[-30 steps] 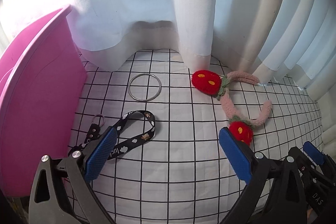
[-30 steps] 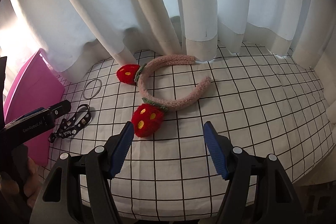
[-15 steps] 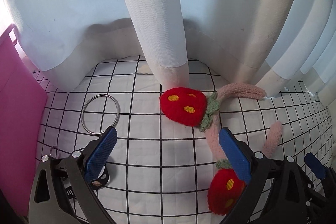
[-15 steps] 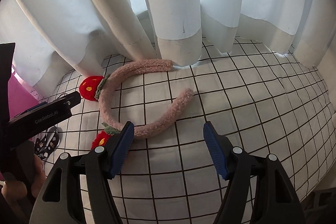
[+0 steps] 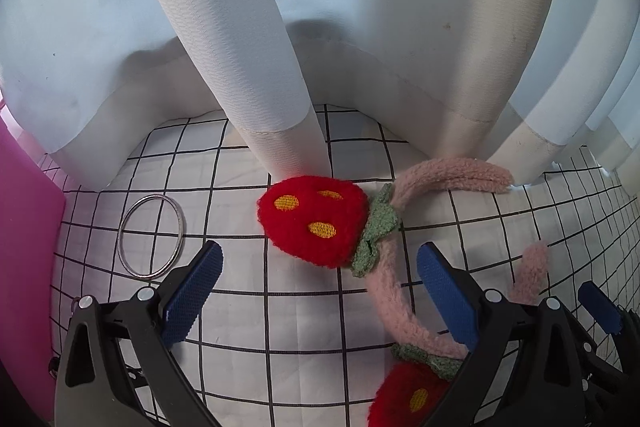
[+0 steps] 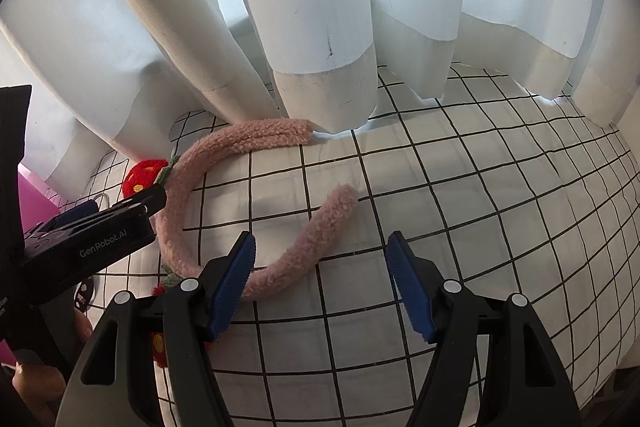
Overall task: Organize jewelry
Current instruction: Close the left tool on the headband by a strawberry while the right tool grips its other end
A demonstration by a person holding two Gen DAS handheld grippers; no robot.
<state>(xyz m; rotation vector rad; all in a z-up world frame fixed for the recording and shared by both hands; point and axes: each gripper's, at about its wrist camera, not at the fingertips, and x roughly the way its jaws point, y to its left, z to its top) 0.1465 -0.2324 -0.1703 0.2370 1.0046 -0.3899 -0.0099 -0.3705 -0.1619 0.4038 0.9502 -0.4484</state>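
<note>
Bangle (image 5: 152, 237) left of headband (image 5: 384, 267), on cloth (image 5: 240, 307).

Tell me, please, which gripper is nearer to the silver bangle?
Left. The left gripper sits right beside the silver bangle; the right gripper is farther away, over the headband's free end.

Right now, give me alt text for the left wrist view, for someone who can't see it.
The open left gripper hovers over a checked cloth, its jaws framing a plush red strawberry on a fuzzy pink headband. A silver bangle lies to the left, white curtains hang behind.
</note>
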